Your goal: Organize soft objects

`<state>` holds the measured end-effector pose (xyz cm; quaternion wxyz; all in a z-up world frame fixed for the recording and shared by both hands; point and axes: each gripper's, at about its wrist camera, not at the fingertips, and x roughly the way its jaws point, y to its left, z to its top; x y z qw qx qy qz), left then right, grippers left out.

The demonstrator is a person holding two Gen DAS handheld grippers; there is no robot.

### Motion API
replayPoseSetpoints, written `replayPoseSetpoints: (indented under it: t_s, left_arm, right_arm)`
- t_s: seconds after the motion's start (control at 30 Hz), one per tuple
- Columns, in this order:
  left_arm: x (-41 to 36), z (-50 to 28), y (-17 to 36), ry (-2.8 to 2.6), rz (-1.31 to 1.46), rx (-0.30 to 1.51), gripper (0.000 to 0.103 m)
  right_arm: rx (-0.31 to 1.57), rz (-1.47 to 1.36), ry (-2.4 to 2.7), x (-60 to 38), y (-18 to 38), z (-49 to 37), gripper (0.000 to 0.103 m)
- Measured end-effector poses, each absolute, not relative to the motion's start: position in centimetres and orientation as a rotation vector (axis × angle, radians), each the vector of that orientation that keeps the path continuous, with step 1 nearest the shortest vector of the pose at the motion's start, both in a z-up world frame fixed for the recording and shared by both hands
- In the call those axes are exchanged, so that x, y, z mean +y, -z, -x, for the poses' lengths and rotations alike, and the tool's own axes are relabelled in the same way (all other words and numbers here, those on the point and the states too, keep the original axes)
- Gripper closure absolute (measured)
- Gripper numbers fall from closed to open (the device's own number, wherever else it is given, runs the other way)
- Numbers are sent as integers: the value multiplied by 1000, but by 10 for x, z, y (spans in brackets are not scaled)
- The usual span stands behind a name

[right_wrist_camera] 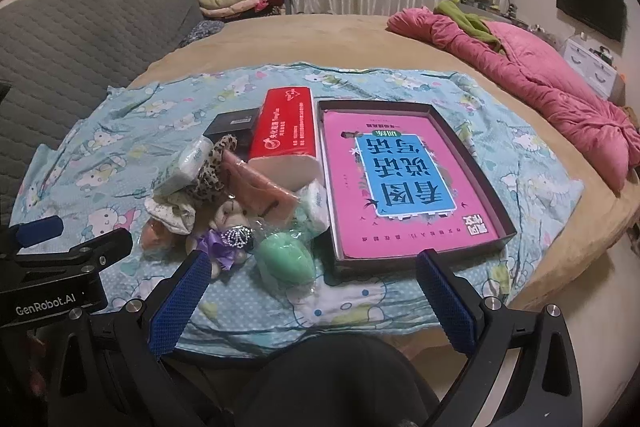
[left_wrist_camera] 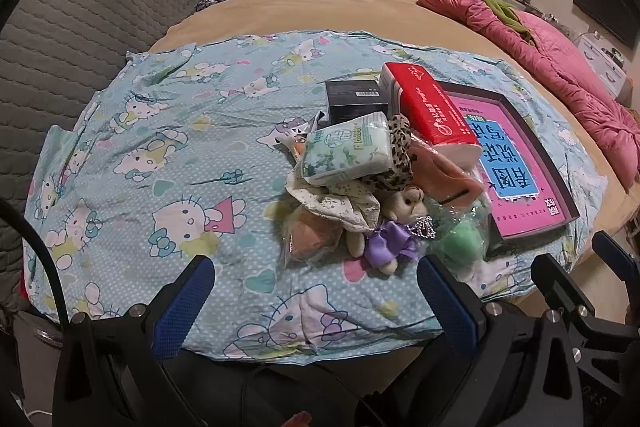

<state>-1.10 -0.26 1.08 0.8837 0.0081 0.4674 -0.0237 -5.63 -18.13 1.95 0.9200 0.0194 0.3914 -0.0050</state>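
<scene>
Tissue packs (right_wrist_camera: 188, 163) three; bear (right_wrist_camera: 230, 223) one.

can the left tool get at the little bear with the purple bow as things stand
Probably yes. The left tool is open and empty, and the bear lies at the near edge of the pile with only bare sheet between them. The bagged green sponge crowds its right side, so a grab may snag that.

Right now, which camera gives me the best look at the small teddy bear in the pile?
The left wrist view. The teddy bear sits near centre there, face, purple bow and legs all visible. In the right wrist view the bear is smaller, and the right hand-held gripper finger covers its lower body.
</scene>
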Motion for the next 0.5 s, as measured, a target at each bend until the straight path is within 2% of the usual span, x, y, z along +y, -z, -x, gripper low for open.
replayPoseSetpoints:
  t_s: [0.5]
  left_arm:
    - [-6,13,-15,61,-18,964,1]
  right_arm:
    - [809,-43,11,-182,-19,56,1]
